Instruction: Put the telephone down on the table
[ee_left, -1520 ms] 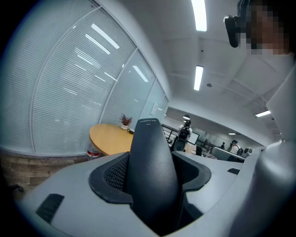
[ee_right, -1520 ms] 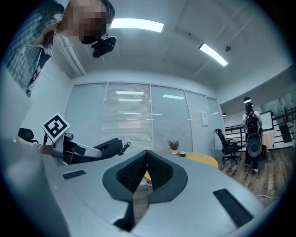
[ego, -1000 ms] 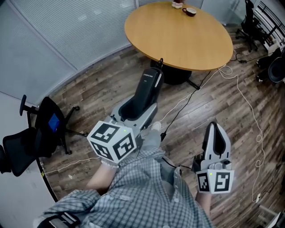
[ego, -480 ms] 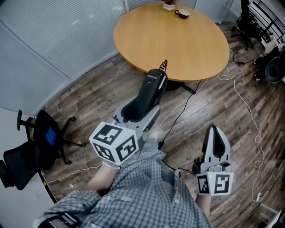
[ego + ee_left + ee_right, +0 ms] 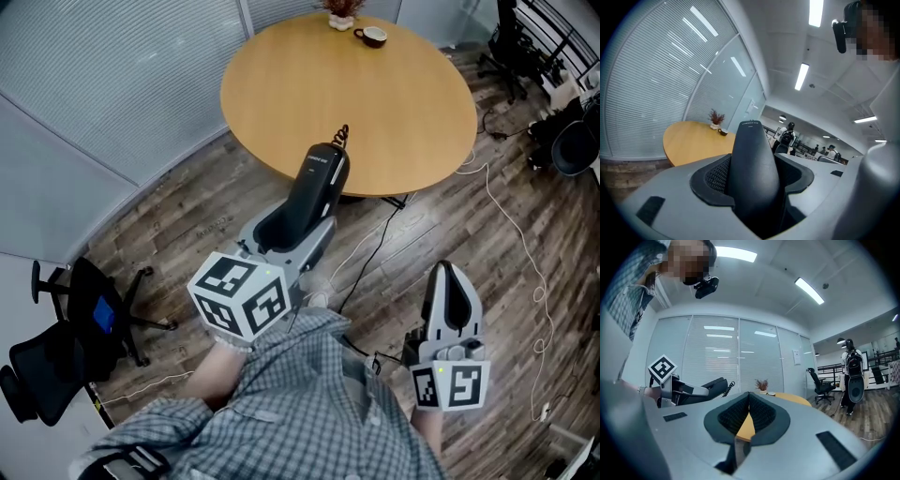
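Jaws of the left gripper (image 5: 302,225) – clamped on the telephone (image 5: 319,183), a black handset standing up between the pads, its narrow end pointing away from the person. Jaws of the right gripper (image 5: 448,274) – brought together at the tips, nothing between them.

Telephone – held in the air, not on the table (image 5: 375,112). In the head view its far end overlaps the table's near rim, with a coiled cord (image 5: 343,133) showing at that end. The right gripper view shows the same handset (image 5: 710,385) level in the left gripper, off to the left.

Table – round, light wood top, mostly bare.

Containers on the table, both at the far edge and well apart from the telephone:
- Cup (image 5: 373,37) – dark, with a handle; contents too small to tell.
- Small pot (image 5: 340,7) – holds a sprig of reddish dried plant, just beside the cup.

Surroundings – dark wood-plank floor with pale cables (image 5: 511,211) trailing across it at the right; a black office chair (image 5: 66,328) at the left; the person's checked shirt (image 5: 300,412) at the bottom.
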{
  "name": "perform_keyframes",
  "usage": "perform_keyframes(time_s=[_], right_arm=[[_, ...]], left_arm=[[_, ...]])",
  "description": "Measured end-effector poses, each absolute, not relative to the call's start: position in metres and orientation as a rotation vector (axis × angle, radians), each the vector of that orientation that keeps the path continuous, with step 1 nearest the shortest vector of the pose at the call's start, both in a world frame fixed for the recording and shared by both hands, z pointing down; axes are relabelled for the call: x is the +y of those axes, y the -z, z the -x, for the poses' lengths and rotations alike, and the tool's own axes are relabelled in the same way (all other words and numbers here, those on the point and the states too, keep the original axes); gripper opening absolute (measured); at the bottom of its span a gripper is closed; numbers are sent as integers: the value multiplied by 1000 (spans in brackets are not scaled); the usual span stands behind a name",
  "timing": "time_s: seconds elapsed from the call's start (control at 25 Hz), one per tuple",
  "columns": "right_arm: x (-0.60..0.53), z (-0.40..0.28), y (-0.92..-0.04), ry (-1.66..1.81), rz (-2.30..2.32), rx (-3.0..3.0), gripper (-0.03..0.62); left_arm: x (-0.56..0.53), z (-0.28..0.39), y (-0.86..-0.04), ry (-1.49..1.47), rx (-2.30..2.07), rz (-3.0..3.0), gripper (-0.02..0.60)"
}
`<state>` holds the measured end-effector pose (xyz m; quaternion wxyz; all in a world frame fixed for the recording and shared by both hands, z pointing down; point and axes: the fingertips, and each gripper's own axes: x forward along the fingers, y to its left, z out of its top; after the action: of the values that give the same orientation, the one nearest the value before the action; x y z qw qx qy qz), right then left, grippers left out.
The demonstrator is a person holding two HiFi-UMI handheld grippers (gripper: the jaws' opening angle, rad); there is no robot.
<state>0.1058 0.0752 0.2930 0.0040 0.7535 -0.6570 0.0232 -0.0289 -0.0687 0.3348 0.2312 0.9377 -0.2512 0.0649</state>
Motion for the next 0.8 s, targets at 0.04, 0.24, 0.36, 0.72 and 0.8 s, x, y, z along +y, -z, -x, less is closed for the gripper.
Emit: perform_keyframes(time_s=[0.04,0.24,0.36,0.72,0.8], right_arm=[[69,-108,-293,-73,-2363,-2056,9],[37,-114,-288,-44,-2354,-2065,9],[24,-116,-288,-43,-2347,-2061,9],[-2,-128,-297,-82,-2326,-2053,9],[-9,-132,-297,-80,-2315,-2064,9]], left_arm=[[-75,26,-335,-177,-688,-2577,280],[-103,16,-336,-164,-678,-2577,279],[-117,12,-339,-158,-682,-2567,279],[-144,-1,-363,-201,-712,-2520,279],[-148,-5,-369,-217,-724,-2514,279]])
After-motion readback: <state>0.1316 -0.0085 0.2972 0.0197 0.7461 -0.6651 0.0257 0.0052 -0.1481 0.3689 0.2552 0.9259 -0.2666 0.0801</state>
